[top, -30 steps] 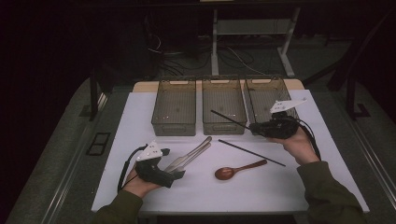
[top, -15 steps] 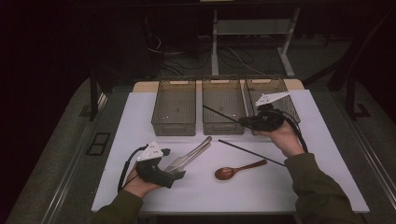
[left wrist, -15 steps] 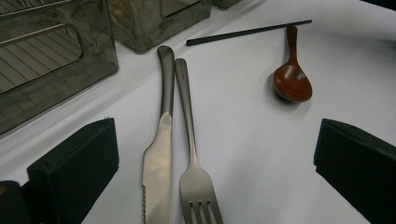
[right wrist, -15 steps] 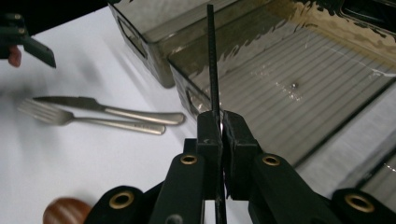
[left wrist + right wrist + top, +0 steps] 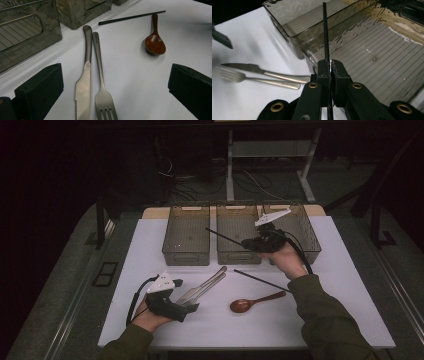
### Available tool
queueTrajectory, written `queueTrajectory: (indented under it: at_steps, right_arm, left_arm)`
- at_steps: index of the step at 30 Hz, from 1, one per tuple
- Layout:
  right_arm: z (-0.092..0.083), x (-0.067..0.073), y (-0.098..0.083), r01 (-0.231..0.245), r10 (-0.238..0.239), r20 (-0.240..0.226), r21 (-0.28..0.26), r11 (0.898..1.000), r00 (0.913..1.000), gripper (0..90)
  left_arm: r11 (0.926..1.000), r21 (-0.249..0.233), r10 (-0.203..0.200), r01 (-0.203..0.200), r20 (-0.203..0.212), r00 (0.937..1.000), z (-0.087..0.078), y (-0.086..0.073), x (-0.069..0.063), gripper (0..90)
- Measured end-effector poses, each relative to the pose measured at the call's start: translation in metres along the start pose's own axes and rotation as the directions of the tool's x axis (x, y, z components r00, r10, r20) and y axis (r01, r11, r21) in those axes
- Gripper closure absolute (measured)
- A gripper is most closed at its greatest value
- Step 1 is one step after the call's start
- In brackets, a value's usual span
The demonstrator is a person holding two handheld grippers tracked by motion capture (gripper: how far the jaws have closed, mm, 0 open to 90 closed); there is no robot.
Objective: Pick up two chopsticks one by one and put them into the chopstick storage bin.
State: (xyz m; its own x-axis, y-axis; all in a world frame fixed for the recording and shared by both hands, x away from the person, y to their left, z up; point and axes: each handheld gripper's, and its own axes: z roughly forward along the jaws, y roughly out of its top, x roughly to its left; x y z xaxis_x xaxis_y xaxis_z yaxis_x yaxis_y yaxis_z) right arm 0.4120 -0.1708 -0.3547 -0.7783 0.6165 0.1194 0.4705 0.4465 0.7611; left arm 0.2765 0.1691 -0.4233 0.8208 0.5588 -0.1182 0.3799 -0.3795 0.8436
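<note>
In the high view, right of centre, we see the right gripper [image 5: 248, 242] with its jaws clamped on a black chopstick [image 5: 225, 236]. The stick juts toward the upper left of the frame, over the middle bin [image 5: 238, 257]. In the right gripper view the same chopstick [image 5: 326, 37] rises from between the closed pads [image 5: 323, 71] at lower centre, over the near corner of the middle bin [image 5: 367, 47].

At the lower left of the high view we see the left gripper [image 5: 189, 309] resting on the white table [image 5: 320, 320]. In the left gripper view its jaws stand wide apart at the two lower corners with nothing between the pads, and a knife [image 5: 83, 85] and a fork [image 5: 101, 82] lie side by side between them.

A second chopstick [image 5: 260, 281] lies on the table just right of centre in the high view, with a wooden spoon [image 5: 255, 302] just below it. Three bins sit in a row across the upper middle: the left bin [image 5: 186, 255], the middle one, and the right bin [image 5: 307, 240].
</note>
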Motion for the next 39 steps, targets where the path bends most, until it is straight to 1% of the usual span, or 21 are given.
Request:
queueTrajectory:
  at_steps: [5, 8, 10, 12, 13, 16, 17, 20, 23, 27, 30, 39]
  right_arm:
    - [0.013, 0.005, 0.011, -0.011, 0.011, -0.006, 0.009, 1.000, 0.9999, 86.3]
    - [0.022, 0.008, 0.017, -0.004, 0.004, -0.003, 0.017, 1.000, 1.0000, 86.4]
    - [0.027, 0.011, 0.022, -0.016, 0.016, 0.001, 0.024, 1.000, 0.9999, 86.3]
    - [0.033, 0.014, 0.026, -0.005, 0.005, 0.001, 0.024, 1.000, 1.0000, 86.3]
    - [0.036, 0.015, 0.029, -0.007, 0.007, -0.001, 0.026, 1.000, 1.0000, 86.3]
    - [0.045, 0.019, 0.036, -0.001, 0.001, 0.000, 0.034, 0.999, 1.0000, 86.3]
    - [0.048, 0.020, 0.038, 0.004, -0.004, -0.002, 0.035, 0.999, 1.0000, 86.3]
    - [0.057, 0.025, 0.045, 0.002, -0.002, 0.001, 0.042, 0.999, 1.0000, 86.3]
    - [0.065, 0.027, 0.052, 0.003, -0.003, 0.001, 0.049, 0.999, 1.0000, 86.3]
    - [0.077, 0.030, 0.061, 0.002, -0.002, 0.008, 0.058, 0.998, 1.0000, 86.3]
    - [0.087, 0.033, 0.067, 0.001, -0.002, 0.013, 0.073, 0.997, 0.9999, 86.3]
    - [0.115, 0.036, 0.078, -0.017, 0.015, 0.027, 0.097, 0.995, 0.9995, 86.3]
  left_arm:
    - [1.0000, 0.000, -0.001, 0.001, 0.001, 1.0000, 0.000, 0.000, 0.000, 0.0]
    - [1.0000, 0.001, 0.003, -0.003, 0.003, 1.0000, -0.001, 0.000, 0.000, 0.0]
    - [1.0000, 0.000, 0.003, -0.003, 0.004, 1.0000, -0.001, 0.001, 0.000, 0.0]
    - [1.0000, -0.002, 0.004, -0.004, 0.006, 1.0000, 0.000, 0.000, -0.001, 0.0]
    - [1.0000, 0.000, 0.003, -0.003, 0.006, 1.0000, 0.000, 0.000, -0.001, 0.0]
    - [0.9999, -0.002, 0.015, -0.015, 0.005, 0.9999, -0.001, 0.001, 0.000, 0.0]
    - [0.9999, 0.002, 0.013, -0.013, 0.008, 0.9999, -0.001, 0.001, -0.001, 0.0]
    - [0.9999, 0.001, 0.015, -0.015, 0.008, 0.9999, -0.001, 0.001, -0.001, 0.0]
    - [0.9998, -0.001, 0.021, -0.021, 0.010, 0.9997, 0.000, 0.001, -0.001, 0.0]
    - [0.9999, -0.011, 0.012, -0.012, 0.015, 0.9998, 0.000, 0.002, -0.002, 0.0]
    - [0.9998, -0.010, 0.017, -0.017, 0.018, 0.9997, 0.000, 0.002, -0.002, 0.0]
    - [0.9999, -0.009, 0.015, -0.014, 0.023, 0.9996, -0.001, 0.002, -0.002, 0.0]
